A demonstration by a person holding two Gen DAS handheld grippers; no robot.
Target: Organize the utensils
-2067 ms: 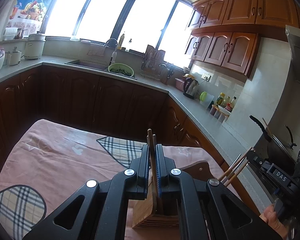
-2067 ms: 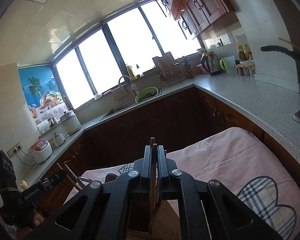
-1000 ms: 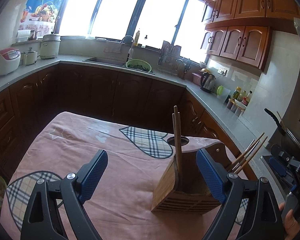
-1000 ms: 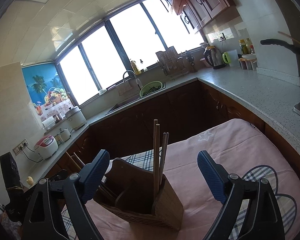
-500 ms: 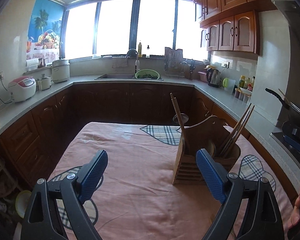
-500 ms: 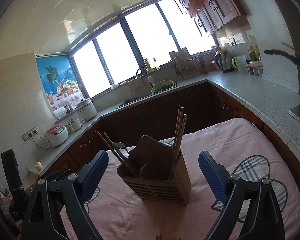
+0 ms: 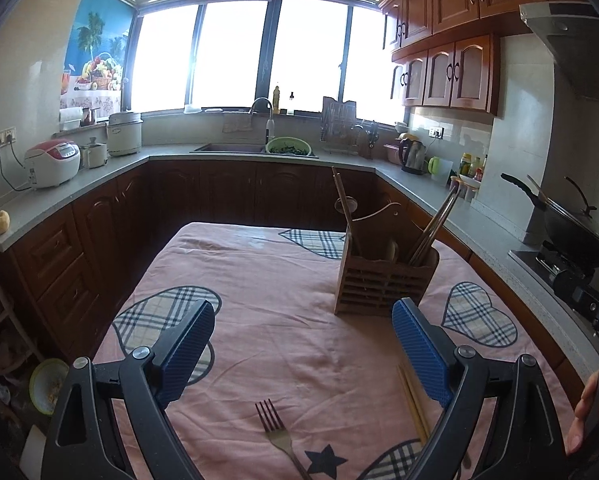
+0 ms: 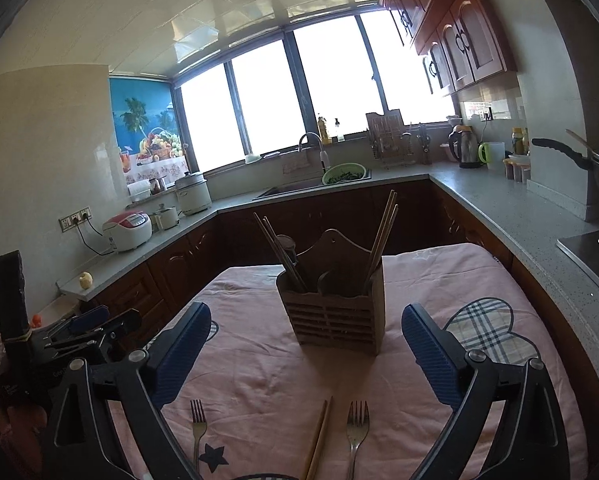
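Observation:
A wooden utensil holder [image 7: 383,280] [image 8: 333,316] stands on the pink tablecloth, with chopsticks [image 8: 381,236] leaning in its compartments. My left gripper [image 7: 303,352] is open and empty, pulled back from the holder. A fork [image 7: 277,434] and a pair of chopsticks [image 7: 413,408] lie on the cloth below it. My right gripper [image 8: 305,356] is open and empty, facing the holder. Two forks [image 8: 197,424] [image 8: 357,430] and a pair of chopsticks [image 8: 319,440] lie on the cloth near it. The left gripper also shows at the left of the right wrist view [image 8: 87,330].
The table [image 7: 259,288] stands in a U-shaped kitchen with dark cabinets. The counter [image 8: 499,196] carries a kettle [image 8: 465,148], a rice cooker [image 7: 53,162] and a sink [image 7: 229,148]. A wok [image 7: 575,228] sits on the stove at right.
Both grippers opened, leaving their chopsticks in the holder, then drew back and up. The holder is now farther away, and the forks and loose chopsticks on the cloth have come into view.

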